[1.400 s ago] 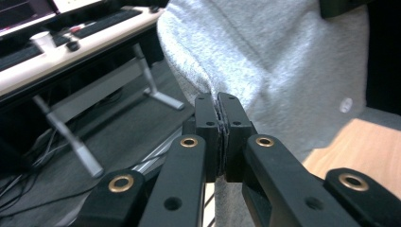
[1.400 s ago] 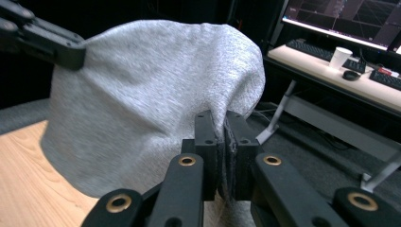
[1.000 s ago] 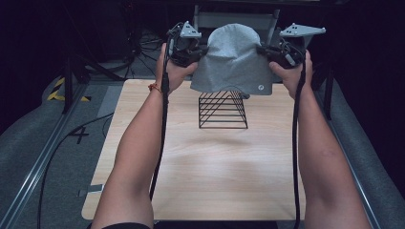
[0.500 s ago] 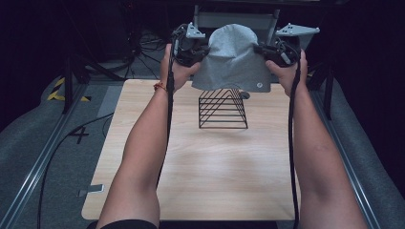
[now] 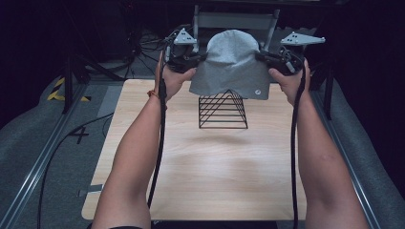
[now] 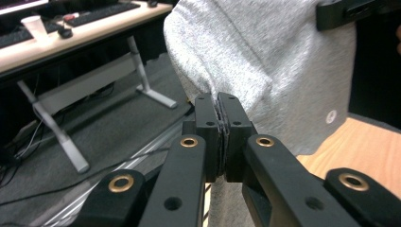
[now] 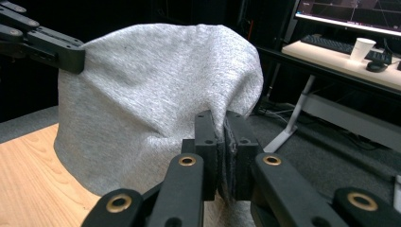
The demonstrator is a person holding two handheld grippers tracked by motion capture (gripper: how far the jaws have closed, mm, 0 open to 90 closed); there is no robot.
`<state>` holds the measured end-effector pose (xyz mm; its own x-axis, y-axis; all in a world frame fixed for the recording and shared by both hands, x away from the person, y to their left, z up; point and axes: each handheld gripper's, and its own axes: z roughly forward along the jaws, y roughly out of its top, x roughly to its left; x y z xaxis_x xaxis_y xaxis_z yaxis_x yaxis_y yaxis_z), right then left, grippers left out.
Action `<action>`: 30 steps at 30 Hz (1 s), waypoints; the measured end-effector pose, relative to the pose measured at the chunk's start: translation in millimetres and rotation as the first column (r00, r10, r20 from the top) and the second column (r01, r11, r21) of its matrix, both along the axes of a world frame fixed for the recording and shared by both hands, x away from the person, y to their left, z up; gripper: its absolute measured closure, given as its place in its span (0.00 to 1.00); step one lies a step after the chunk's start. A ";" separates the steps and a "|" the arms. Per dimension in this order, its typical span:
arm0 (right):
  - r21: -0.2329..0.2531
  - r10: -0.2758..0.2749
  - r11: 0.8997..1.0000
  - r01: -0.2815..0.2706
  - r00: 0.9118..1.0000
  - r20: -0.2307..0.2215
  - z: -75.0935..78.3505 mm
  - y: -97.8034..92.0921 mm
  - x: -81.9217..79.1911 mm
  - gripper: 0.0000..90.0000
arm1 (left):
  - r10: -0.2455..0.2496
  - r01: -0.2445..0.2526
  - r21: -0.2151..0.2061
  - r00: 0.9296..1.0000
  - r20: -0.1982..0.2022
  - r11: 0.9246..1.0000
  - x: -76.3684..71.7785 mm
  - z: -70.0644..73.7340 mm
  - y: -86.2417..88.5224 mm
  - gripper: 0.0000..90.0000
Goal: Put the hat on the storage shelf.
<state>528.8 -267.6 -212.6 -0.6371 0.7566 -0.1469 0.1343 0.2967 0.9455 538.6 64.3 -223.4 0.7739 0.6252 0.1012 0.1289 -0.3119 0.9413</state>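
A grey cloth [image 5: 232,64], shaped like a soft cap or bag with a small round mark near its lower right corner, is held up in the air in the upper middle of the high view, stretched between the two claws. The left claw [image 5: 191,60] is clenched on the cloth's left edge, and in the left gripper view [image 6: 218,120] its jaws are seen pressed together with a fold of grey fabric pinched between them. The right claw [image 5: 273,59] is clenched on the opposite edge; in the right gripper view [image 7: 221,142] the jaws are likewise closed on a bunched bit of the hem. The cloth hangs just above and slightly behind the peak of a black wire rack [image 5: 222,109], which stands on the far middle of the wooden bench [image 5: 205,176]; the lower hem appears to overlap the rack's tip in the high view, though contact cannot be told. The step in hand is judged to be the carrying of the cloth, spread open, over the rack. For the next move, both claws would need to be kept clenched and lowered evenly, so that the open hem is drawn down over the peak and the rack is covered squarely; a lopsided descent could snag the hem on a wire.
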 end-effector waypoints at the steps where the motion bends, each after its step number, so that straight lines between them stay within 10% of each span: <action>1: 0.000 0.000 1.000 0.000 1.000 0.000 0.0 0.0 0.0 0.95 | 0.000 0.000 0.000 1.000 0.000 1.000 0.0 0.0 0.0 0.98; 20: -0.011 0.035 0.999 -0.035 0.999 -0.016 -22.6 -1.5 -15.3 0.95 | 0.003 0.000 0.060 0.999 -0.037 0.998 -11.4 -39.5 6.0 0.98; 30: -0.021 0.052 0.998 -0.054 0.995 -0.083 -66.8 -5.0 -9.0 0.95 | -0.017 0.024 0.072 0.996 -0.086 0.997 -7.5 -81.4 2.2 0.98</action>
